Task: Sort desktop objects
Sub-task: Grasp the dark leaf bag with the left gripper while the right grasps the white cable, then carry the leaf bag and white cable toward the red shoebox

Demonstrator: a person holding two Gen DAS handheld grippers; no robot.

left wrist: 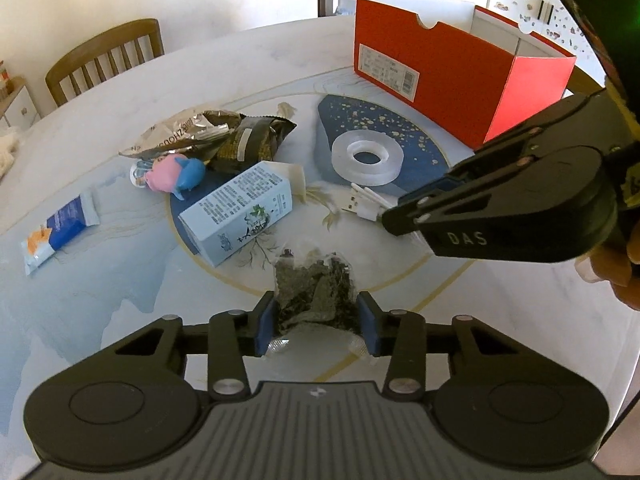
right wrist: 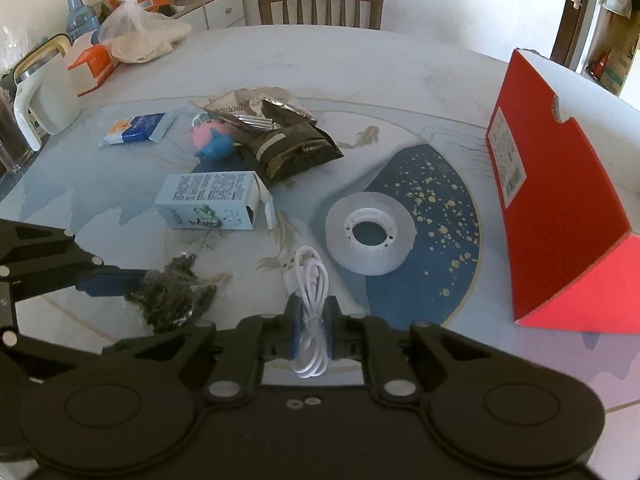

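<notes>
Left claw (left wrist: 316,320) pinches a clear bag of dark leaves (left wrist: 314,292) — right claw (right wrist: 311,322) pinches a coiled white cable (right wrist: 310,296).

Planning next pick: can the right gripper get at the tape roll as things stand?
Probably not yet: the right gripper is shut on the white cable. The path to the tape roll itself looks free, nothing lying between them.

Round marbled surface (right wrist: 360,64) with a dark blue, gold-flecked centre motif. Resting on it: red box (right wrist: 560,216) at the right edge; clear tape roll (right wrist: 370,234) on the motif; pale blue carton (right wrist: 212,200) lying flat at centre; crumpled snack wrappers (right wrist: 280,136) behind it, pink-and-blue toy (right wrist: 214,140) beside them; blue-white sachet (right wrist: 138,128) toward the left edge.
</notes>
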